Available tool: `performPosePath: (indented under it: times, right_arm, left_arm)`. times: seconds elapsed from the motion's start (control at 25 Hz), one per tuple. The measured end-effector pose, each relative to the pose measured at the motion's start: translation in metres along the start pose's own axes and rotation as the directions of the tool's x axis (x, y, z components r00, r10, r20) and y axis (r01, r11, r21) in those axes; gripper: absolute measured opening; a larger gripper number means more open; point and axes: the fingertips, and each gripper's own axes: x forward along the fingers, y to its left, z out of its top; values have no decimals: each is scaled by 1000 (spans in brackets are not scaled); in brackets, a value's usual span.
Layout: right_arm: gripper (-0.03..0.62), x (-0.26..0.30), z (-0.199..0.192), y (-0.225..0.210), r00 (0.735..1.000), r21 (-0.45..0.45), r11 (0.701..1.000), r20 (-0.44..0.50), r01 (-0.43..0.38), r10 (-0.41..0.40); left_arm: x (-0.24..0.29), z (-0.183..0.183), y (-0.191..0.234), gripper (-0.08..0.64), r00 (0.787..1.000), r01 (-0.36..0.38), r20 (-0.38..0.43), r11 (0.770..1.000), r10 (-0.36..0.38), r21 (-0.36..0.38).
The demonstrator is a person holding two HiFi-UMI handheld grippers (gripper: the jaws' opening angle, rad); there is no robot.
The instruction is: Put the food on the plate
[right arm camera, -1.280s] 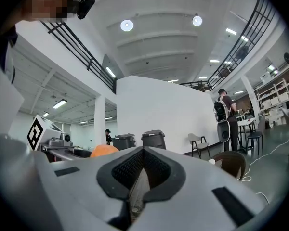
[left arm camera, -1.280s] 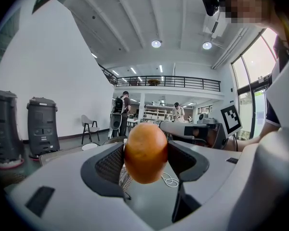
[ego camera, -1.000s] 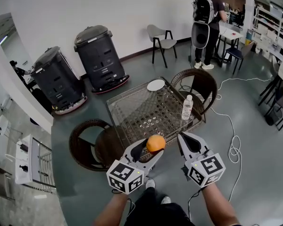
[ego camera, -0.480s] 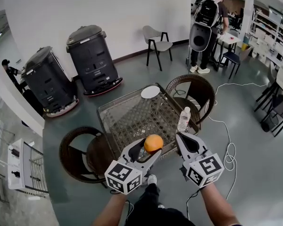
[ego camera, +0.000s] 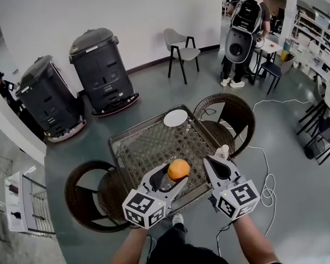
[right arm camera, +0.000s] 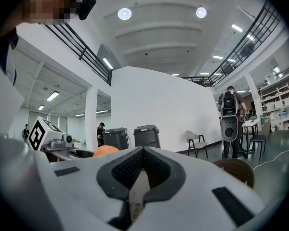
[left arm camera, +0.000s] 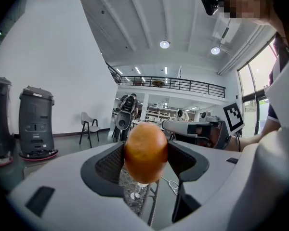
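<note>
Orange-skinned fruit (left arm camera: pixel 145 152) is pinched between the two dark ribbed pads (left arm camera: pixel 111 163) of the left gripper (ego camera: pixel 176 173), one pad pressed against each side. In the left gripper view the fruit is seen as slightly oval, its long axis running upright between the pads, so that its top rises above them and its lower end hangs below. In the head view it looks almost round, and no stem end can be made out.

The fruit is held in the air above the near part of the glass-topped wicker surface (ego camera: pixel 148 147). A white plate (ego camera: pixel 175 117) is seen at the far edge of that surface, bare and well apart from the fruit.

The right gripper (ego camera: pixel 216 161) is held just right of the left one, near the surface's near right corner. Its jaws are pressed together at the tips, and nothing is held between them. A clear bottle (ego camera: pixel 224 150) is partly hidden just beyond it.

Wicker chairs (ego camera: pixel 231 111) are placed at the right and left sides of the surface.
</note>
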Motion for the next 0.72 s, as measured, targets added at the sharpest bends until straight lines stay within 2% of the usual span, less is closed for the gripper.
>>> performPosePath:
  times: [0.32,0.72]
  right_arm:
    - [5,68,6,-28,999,2,1000,-27,25,-25]
    - [4,102,-6,-44,997,4,1000,-70,31,-30]
  left_arm:
    - [33,15,60,291,1000,19,-13,1000,-19,-15]
    - [52,22,90,291,1000,22,-10,999,-22,-25]
